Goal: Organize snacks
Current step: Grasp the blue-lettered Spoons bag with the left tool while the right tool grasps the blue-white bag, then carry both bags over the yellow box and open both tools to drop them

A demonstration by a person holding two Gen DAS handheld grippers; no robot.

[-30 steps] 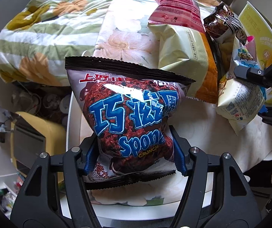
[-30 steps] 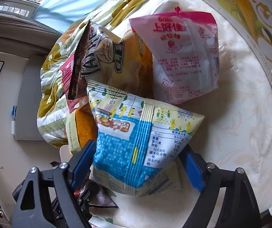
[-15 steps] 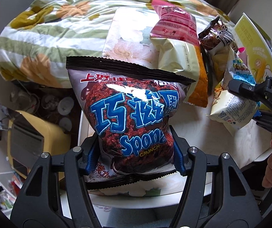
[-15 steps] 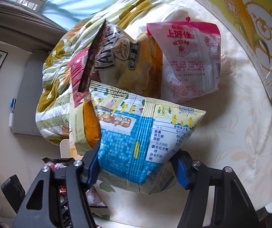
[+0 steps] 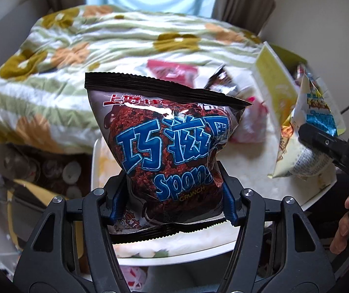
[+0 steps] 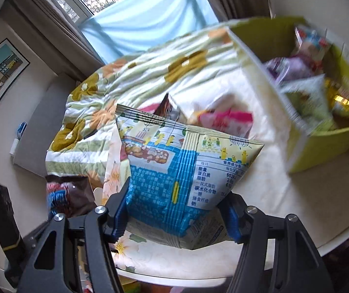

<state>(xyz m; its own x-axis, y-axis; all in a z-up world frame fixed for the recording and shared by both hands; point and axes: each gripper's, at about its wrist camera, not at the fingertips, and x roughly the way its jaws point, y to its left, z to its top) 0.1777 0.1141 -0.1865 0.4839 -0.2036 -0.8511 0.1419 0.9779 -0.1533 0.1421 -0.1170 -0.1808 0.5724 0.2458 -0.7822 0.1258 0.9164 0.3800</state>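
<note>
**Two bags up, one in each gripper**

Bedding in green stripes and ochre flowers [image 5: 81, 56] fills the background of your left wrist view, with a pale blue curtain behind it and a white round table [image 5: 255, 156] below. Your left gripper [image 5: 174, 200] has its jaws partly closed, and the blue pads [image 5: 119, 201] press into both sides of one dark chocolate snack bag [image 5: 169, 146], which stands upright between them, clear of the table. At the right edge you see your right gripper [image 5: 338, 151] from the side, carrying one cream-and-blue snack bag [image 5: 306, 131], with your fingers [image 5: 343, 232] on its handle. On the table behind lie one pink-red bag [image 5: 172, 69], one dark foil bag [image 5: 223, 83] and one pink bag [image 5: 252, 127], all blurred. One yellow-green box [image 5: 272, 78] stands at the table's far right.

From your right wrist view, the same flowered bedding [image 6: 150, 78] and a window with curtains sit behind the table [image 6: 267, 190]. Your right gripper [image 6: 176, 210] is also partly closed, both blue pads [image 6: 119, 214] pinching the one cream-and-blue snack bag [image 6: 181, 166] at its lower half, back panel facing you, lifted off the cloth. The yellow-green box [image 6: 321, 144] stands open to the right with several packets inside; blur keeps you from counting them. The chocolate bag [image 6: 69, 195] shows at lower left.
</note>
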